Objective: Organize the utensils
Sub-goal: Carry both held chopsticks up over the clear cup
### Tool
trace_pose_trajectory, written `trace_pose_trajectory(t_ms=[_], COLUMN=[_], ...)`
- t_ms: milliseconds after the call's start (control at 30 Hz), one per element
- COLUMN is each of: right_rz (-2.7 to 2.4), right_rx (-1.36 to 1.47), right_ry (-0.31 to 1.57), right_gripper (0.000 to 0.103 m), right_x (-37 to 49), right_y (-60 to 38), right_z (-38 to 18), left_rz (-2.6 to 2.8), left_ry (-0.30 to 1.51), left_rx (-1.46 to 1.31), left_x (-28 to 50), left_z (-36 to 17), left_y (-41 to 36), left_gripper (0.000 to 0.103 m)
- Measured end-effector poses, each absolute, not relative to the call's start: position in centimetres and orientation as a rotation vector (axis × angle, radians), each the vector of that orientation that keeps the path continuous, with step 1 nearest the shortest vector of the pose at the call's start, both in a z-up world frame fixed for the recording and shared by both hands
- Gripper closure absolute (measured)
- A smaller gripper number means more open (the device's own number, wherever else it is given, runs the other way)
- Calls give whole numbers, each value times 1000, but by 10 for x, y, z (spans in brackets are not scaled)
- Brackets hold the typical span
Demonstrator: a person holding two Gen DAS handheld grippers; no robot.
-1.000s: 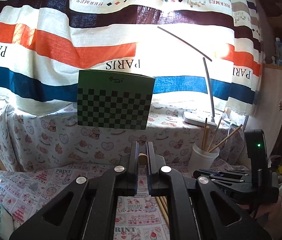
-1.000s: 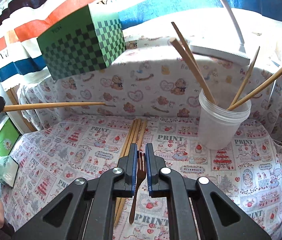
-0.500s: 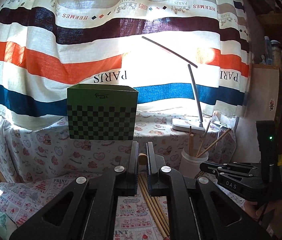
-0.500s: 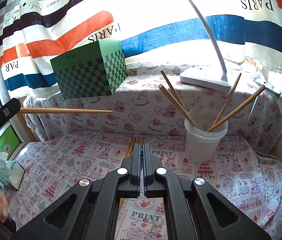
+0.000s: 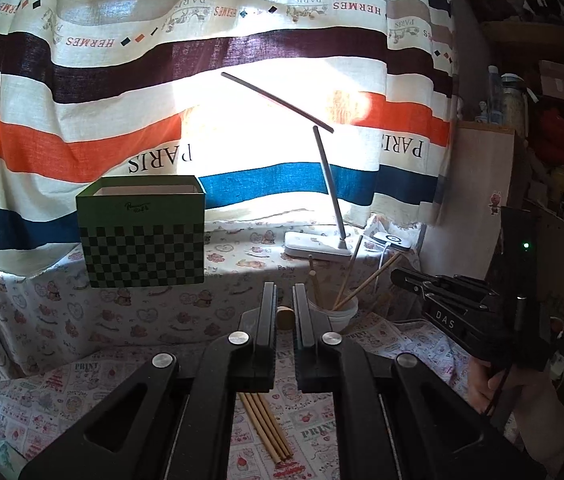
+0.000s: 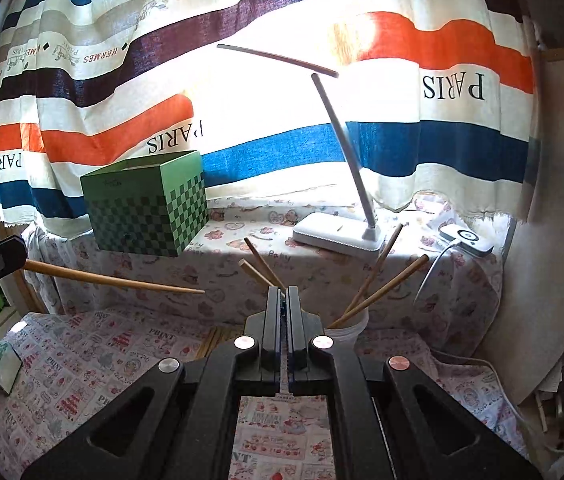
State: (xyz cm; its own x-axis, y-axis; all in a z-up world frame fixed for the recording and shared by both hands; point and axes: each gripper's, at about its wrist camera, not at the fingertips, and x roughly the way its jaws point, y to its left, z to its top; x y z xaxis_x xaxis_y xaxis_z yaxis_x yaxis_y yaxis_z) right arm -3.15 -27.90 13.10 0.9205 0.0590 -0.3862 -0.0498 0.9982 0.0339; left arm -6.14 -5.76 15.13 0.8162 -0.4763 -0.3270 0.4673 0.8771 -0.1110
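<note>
A long, slender wooden chopstick (image 6: 114, 279) is clamped in the left tongs (image 5: 284, 312), its round butt end seen between the two black fingers in the left wrist view. In the right wrist view it is seen held level in the air, above the printed patchwork cloth of the worktop (image 6: 94, 356), pointing toward the white plastic cup (image 5: 338, 312). Four more chopsticks are held in that cup, leaning outward (two to each side). A bundle of loose wooden chopsticks (image 5: 268, 426) is laid flat on the cloth, beneath the left tongs.

The right tongs (image 6: 284, 312) are drawn almost fully together, with only a thin slit left between the fingers; whether anything is gripped there cannot be told.

On the raised ledge behind, a green checkered cardboard box (image 5: 142, 236) and a white desk lamp with a thin angled arm (image 6: 338, 236) are set well apart, before a striped curtain (image 5: 82, 80).
</note>
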Motion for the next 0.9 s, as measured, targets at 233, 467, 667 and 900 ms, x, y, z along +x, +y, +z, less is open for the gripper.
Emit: trace_pose_trajectory(t_ms=[233, 467, 667, 900], right_rz=[-25, -85, -76, -20], right_rx=[53, 76, 128, 204], right_ry=[345, 322, 371, 468], right_gripper=[101, 101, 101, 101], right_x=[-27, -6, 28, 65], right_y=[-312, -334, -349, -366], right_z=[145, 147, 125, 92], left_rz=[-572, -580, -555, -522], left_ry=[368, 368, 412, 516], left_rx=[9, 69, 131, 156], left_x=[-61, -36, 1, 53], left_z=[158, 168, 162, 140], left_y=[-99, -146, -186, -213], left_gripper=[97, 97, 97, 97])
